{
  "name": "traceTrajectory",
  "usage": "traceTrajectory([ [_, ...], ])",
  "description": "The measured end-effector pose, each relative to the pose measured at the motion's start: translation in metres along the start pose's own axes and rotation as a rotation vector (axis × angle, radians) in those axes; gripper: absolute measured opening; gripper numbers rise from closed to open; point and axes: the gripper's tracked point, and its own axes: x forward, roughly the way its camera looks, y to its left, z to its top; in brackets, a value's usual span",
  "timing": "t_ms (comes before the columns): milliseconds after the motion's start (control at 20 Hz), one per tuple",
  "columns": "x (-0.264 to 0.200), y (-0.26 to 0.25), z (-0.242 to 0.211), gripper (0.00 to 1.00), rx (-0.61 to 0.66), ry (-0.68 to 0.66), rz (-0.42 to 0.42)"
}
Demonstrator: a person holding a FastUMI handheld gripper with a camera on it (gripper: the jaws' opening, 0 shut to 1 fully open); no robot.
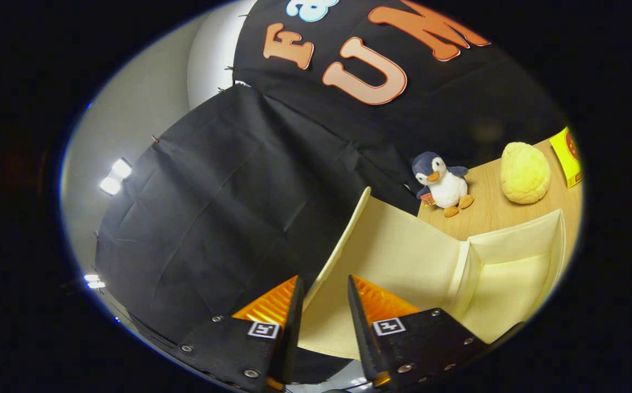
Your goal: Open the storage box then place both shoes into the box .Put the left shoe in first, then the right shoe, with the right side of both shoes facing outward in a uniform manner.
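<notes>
A cream fabric storage box (518,245) stands on the wooden table, open, and what I see of its pale inside holds nothing. Its lid (387,251) is swung up and stands tilted, its inner face turned to the box. My gripper (324,285) sits at the lid's free edge. The fingers are close together with the flap between them, the left finger at the lid's outer rim and the right one over its inner face. They hold the lid up.
Beyond the box, on the wooden table (493,215), sit a small plush penguin (441,183), a round yellow plush lump (524,172) and a yellow carton (567,155). The booth's black cloth wall hangs close behind and to the left of the lid.
</notes>
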Motion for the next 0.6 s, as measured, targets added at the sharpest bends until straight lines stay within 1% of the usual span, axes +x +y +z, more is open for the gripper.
traceTrajectory([
  [50, 0.006, 0.001, 0.0, 0.57, 0.0, -0.001, -0.01],
  [100, 0.009, 0.0, -0.002, 0.74, -0.005, -0.001, -0.022],
  [150, 0.011, -0.003, -0.003, 0.8, -0.013, 0.006, -0.038],
  [200, 0.012, -0.007, -0.005, 0.9, -0.026, 0.006, -0.057],
  [250, 0.013, -0.012, -0.004, 0.95, -0.042, 0.004, -0.076],
  [300, 0.008, -0.018, -0.003, 0.97, -0.058, -0.004, -0.098],
  [500, -0.016, -0.05, 0.005, 0.98, -0.114, -0.043, -0.195],
  [600, -0.034, -0.073, 0.012, 0.98, -0.149, -0.067, -0.262],
])
